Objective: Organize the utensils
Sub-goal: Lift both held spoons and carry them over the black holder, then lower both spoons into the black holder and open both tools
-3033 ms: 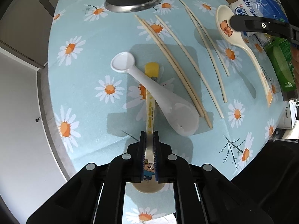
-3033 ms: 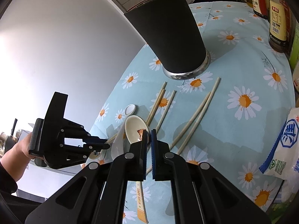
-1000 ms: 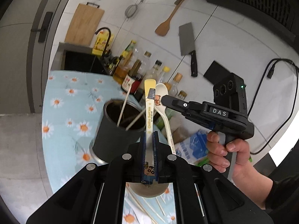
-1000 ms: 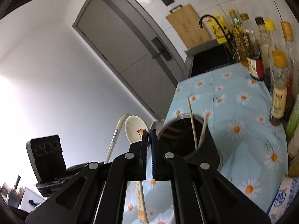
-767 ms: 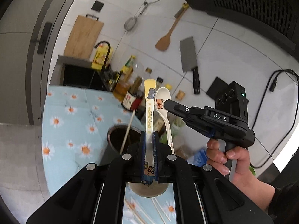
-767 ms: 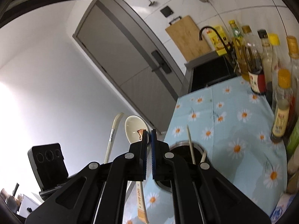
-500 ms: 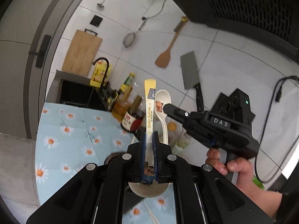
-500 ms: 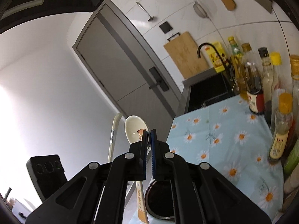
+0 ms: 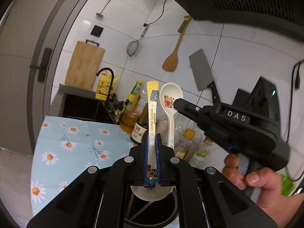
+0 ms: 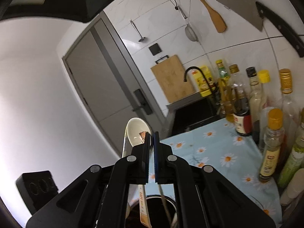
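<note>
The yellow-handled spoon [image 9: 152, 114] stands nearly upright in the left hand-held gripper [image 9: 152, 161], clamped at the neck with the jaws drawn narrow on it; its handle points up and its pale bowl hangs straight over the mouth of the dark utensil holder [image 9: 152, 214], just above the rim. The long axis is thus already in line with the holder, so the coming move reads as a plain lowering or release, bowl first. Just to the right of that spoon, the bear-print spoon [image 9: 170, 106] is pinched at its bowl by the right hand-held gripper [image 10: 151, 138], jaws closed to a narrow slit on it; its handle, printed with letters, hangs down toward the same holder [image 10: 155, 207], the tip at or just inside the rim, handle first. Both hands are about equally near, the left spoon more squarely over the opening by my judgement. Inside the holder the thin pale sticks [image 10: 165, 205] look like chopsticks leaning against the wall; how many I cannot tell. The holder stands on the table [image 9: 62, 152] with its daisy-print cloth, and beyond the holder a row of sauce bottles [image 10: 241, 114] lines the far edge, well apart.
</note>
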### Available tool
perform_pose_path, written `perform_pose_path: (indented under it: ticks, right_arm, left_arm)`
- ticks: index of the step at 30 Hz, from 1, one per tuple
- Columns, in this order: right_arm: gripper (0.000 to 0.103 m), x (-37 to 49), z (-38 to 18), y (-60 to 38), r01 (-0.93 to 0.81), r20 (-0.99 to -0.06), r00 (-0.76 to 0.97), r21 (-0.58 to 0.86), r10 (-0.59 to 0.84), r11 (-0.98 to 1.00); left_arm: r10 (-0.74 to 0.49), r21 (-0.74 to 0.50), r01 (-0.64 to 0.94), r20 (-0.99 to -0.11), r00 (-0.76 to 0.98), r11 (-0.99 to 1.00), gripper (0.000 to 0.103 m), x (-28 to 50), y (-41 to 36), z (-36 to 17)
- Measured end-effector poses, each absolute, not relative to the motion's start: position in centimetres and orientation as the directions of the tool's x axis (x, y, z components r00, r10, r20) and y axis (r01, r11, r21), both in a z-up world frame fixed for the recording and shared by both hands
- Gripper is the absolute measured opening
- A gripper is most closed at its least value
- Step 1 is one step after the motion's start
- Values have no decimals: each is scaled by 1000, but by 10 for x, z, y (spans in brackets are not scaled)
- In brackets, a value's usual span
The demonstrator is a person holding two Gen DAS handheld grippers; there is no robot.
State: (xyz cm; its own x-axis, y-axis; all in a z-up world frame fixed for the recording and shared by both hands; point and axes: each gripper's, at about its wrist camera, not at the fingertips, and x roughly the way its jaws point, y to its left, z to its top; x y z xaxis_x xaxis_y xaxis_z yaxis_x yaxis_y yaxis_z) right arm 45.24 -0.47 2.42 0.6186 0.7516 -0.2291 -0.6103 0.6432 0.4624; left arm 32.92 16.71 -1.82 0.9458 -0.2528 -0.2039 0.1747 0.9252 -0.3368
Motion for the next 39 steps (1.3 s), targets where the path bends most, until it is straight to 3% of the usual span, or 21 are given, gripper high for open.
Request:
perform_pose_path:
  ticks: [11, 29, 32, 33, 35, 39]
  right_arm:
    - [5, 448, -7, 4, -534, -299, 672, 439, 678, 723]
    - [5, 433, -17, 19, -606, -303, 634, 376, 711, 701]
    - [9, 432, -19, 17, -610, -309, 616, 394, 724, 687]
    - [13, 431, -19, 16, -608, -311, 613, 401, 726, 685]
    - [24, 428, -19, 12, -604, -307, 608, 419, 732, 678]
    - [25, 422, -12, 7, -604, -292, 613, 427, 734, 673]
  left_arm:
    - [-211, -267, 152, -209, 955, 952, 6, 325, 159, -40]
    - [-208, -121, 176, -336, 919, 977, 7, 330, 147, -52]
    - [-203, -110, 174, -355, 913, 978, 9, 328, 147, -53]
    - [-202, -115, 171, -362, 910, 979, 15, 327, 148, -53]
    - [-200, -124, 165, -367, 909, 978, 17, 325, 149, -52]
    - [-191, -130, 152, -374, 907, 980, 18, 318, 152, -50]
